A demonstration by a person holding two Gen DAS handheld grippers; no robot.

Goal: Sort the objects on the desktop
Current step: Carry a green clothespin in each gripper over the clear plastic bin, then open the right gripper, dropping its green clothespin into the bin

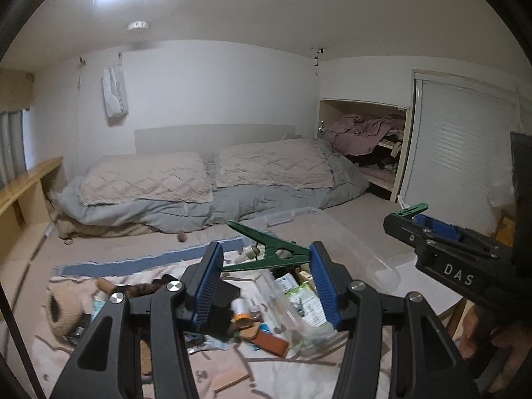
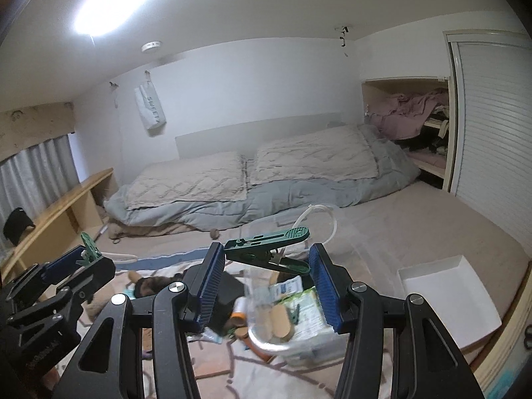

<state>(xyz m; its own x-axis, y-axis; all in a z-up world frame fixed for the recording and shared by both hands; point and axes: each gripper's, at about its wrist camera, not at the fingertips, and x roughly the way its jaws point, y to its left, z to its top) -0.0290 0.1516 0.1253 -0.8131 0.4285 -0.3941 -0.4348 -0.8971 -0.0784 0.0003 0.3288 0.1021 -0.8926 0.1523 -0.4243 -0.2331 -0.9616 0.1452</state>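
My left gripper (image 1: 266, 249) is shut on a green clothes peg (image 1: 266, 251) that lies crosswise between its blue pads, raised above the cluttered cloth. My right gripper (image 2: 266, 247) is shut on a second green clothes peg (image 2: 269, 249), also held crosswise. Each gripper shows in the other's view: the right gripper (image 1: 415, 219) at the right edge with its peg (image 1: 412, 208) sticking out, the left gripper (image 2: 83, 259) at the lower left with its peg (image 2: 88, 249). Below both lie a clear plastic box (image 1: 365, 259) of packets and a black box (image 1: 222, 299).
A patterned cloth (image 1: 299, 375) carries a plush toy (image 1: 63, 312), an orange-capped bottle (image 1: 241, 316) and a brown case (image 1: 271, 342). A white tray (image 2: 449, 302) sits at the right. A bed (image 1: 206, 179) is behind, a wooden shelf (image 1: 26, 183) left, a closet (image 1: 372, 146) right.
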